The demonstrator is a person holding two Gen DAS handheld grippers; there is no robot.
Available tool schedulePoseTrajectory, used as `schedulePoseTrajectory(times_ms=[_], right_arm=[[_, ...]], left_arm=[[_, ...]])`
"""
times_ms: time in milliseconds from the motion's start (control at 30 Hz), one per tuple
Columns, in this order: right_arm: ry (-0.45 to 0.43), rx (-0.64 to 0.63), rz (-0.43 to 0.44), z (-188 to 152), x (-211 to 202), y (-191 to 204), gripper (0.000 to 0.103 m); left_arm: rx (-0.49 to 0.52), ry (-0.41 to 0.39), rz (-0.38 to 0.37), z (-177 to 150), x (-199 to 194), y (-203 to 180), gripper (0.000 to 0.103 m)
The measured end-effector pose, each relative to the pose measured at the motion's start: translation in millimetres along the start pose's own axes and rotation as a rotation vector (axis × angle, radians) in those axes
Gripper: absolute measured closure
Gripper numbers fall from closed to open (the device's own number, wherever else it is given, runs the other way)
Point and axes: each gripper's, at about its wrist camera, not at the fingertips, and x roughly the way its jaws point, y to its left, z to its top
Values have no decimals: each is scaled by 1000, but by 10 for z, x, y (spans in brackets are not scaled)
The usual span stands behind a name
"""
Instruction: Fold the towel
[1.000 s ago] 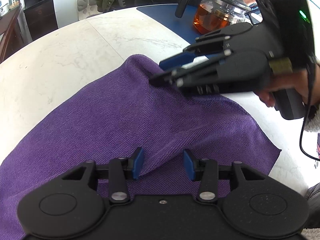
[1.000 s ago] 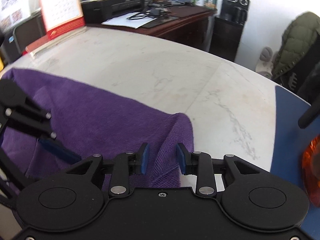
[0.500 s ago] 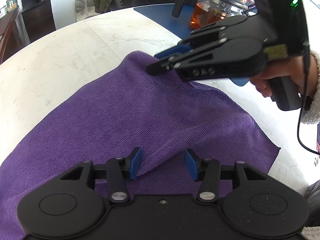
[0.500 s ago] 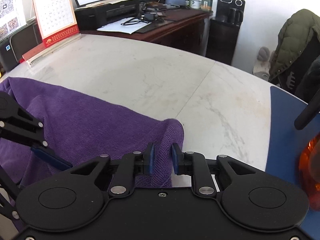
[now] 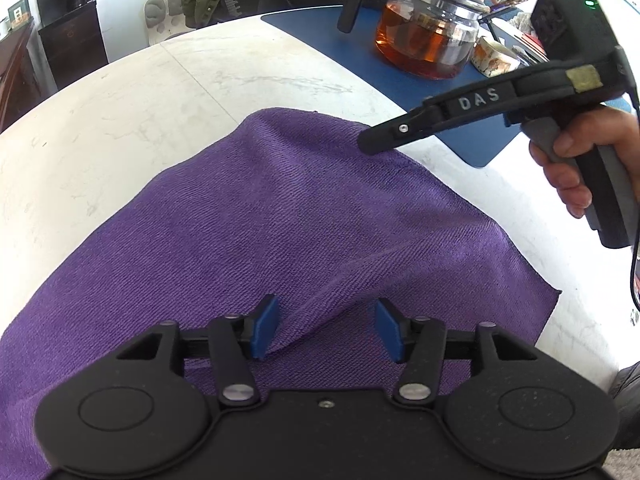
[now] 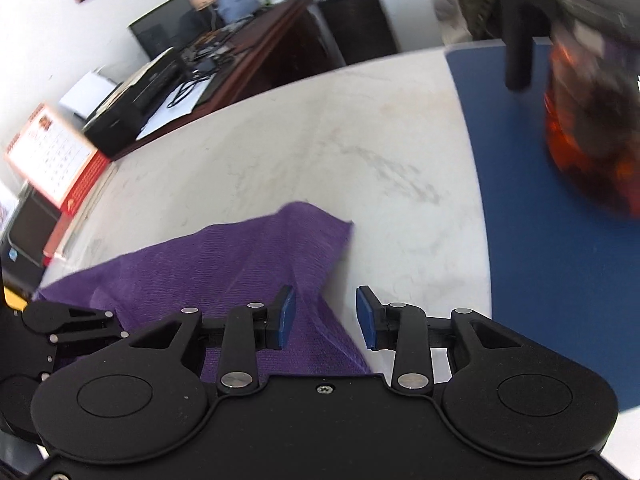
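Pale marble table (image 5: 120,120), a blue mat (image 5: 332,36) at its far right. Spread across the table, purple towel (image 5: 248,216), folded, long axis running from near left to far right, one corner pointing toward the mat. On the mat, glass teapot (image 5: 428,44) part full of amber tea. Left gripper (image 5: 326,330) over the near fold, jaws just opening, released. Right gripper (image 6: 326,316) at the towel's far corner, jaws just widening, cloth edge loose between them, unpinched.
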Motion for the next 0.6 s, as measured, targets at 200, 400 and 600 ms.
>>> schedulePoseTrajectory(times_ms=[200, 400, 600], right_arm=[[-12, 75, 108, 177, 283, -94, 79], [-28, -20, 72, 356, 495, -14, 98], [-71, -118, -45, 336, 330, 27, 98]], left_arm=[[0, 4, -3, 7, 5, 4, 51], [-32, 15, -1, 32, -16, 24, 51], [-6, 2, -4, 59, -58, -7, 51]])
